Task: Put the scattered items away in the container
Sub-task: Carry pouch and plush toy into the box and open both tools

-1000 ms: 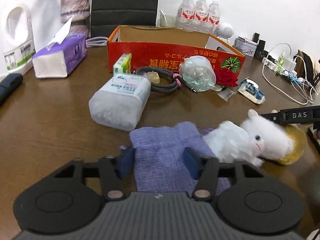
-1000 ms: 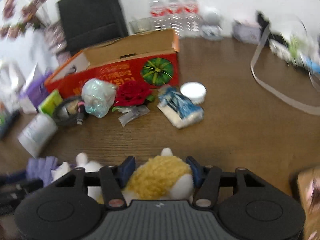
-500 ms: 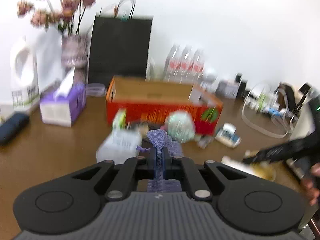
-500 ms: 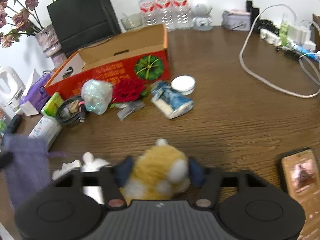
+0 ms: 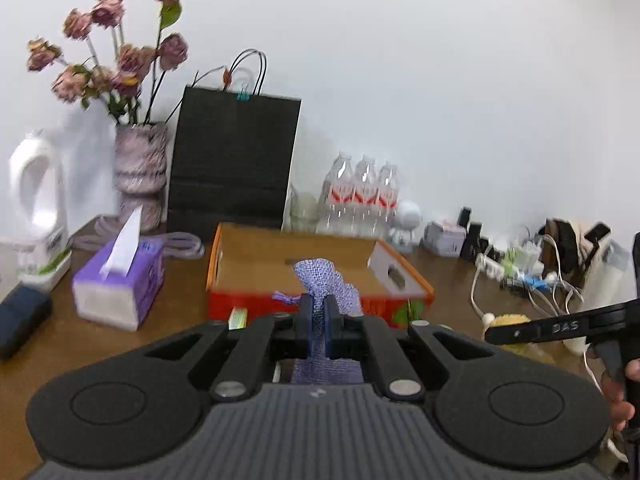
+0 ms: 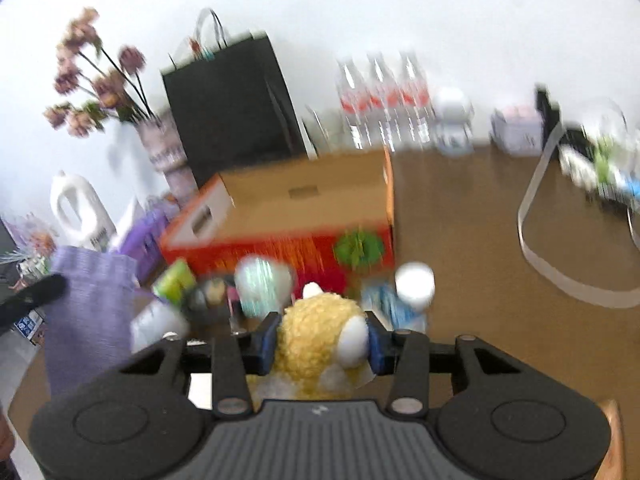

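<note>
My left gripper (image 5: 317,328) is shut on a purple knitted pouch (image 5: 325,284) and holds it up in front of the open red cardboard box (image 5: 280,264). The pouch also hangs at the left of the right wrist view (image 6: 88,304). My right gripper (image 6: 320,344) is shut on a yellow and white plush toy (image 6: 316,340), lifted above the table, short of the box (image 6: 304,204). The right gripper shows at the right of the left wrist view (image 5: 560,326).
Small items lie before the box: a green packet (image 6: 174,282), a coiled cable (image 6: 208,300), a clear crumpled wrapper (image 6: 262,280), a white lid (image 6: 414,282). A tissue box (image 5: 120,280), vase (image 5: 140,176), black bag (image 5: 232,160), bottles (image 5: 362,196) and cables (image 5: 520,276) stand around.
Both grippers rose from the table. The left one closed on the purple pouch and lifted it toward the box. The right one closed on the plush and raised it.
</note>
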A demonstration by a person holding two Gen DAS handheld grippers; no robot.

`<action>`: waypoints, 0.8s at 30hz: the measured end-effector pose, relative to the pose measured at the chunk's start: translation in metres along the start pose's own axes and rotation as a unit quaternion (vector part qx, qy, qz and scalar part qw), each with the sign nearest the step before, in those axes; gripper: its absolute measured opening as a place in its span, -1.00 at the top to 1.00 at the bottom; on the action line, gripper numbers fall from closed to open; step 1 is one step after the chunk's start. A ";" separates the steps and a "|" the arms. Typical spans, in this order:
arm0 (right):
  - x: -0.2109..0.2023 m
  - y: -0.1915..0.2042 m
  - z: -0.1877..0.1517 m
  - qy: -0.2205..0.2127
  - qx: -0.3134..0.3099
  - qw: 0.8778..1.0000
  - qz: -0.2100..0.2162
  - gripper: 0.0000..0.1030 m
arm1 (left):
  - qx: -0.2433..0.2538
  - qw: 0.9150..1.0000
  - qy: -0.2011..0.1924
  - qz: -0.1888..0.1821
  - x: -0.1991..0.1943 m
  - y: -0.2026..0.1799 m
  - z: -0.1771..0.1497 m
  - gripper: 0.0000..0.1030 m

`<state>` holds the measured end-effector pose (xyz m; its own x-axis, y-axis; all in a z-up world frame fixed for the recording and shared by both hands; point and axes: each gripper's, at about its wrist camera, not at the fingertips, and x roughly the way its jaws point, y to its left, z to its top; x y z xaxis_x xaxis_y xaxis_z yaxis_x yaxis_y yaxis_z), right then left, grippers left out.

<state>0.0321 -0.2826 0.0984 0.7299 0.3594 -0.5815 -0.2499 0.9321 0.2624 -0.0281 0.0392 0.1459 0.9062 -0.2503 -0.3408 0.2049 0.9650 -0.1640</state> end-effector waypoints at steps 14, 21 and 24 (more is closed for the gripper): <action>0.100 0.010 0.193 -0.003 -0.040 0.999 -0.003 0.16 | -0.038 0.995 0.093 -0.001 0.204 0.001 0.112 0.89; 0.219 -0.001 0.174 0.103 -0.066 0.991 -0.050 0.16 | -0.068 0.971 0.224 0.038 0.318 0.034 0.050 0.89; 0.250 -0.002 0.158 0.132 -0.087 0.985 -0.071 0.16 | -0.055 0.968 0.235 0.072 0.336 0.039 0.033 0.89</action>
<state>0.3156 -0.2020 0.0735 0.5795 0.2025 -0.7894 -0.2784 0.9596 0.0418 0.2963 -0.0041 0.0554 0.6488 -0.1477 -0.7465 0.0259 0.9847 -0.1723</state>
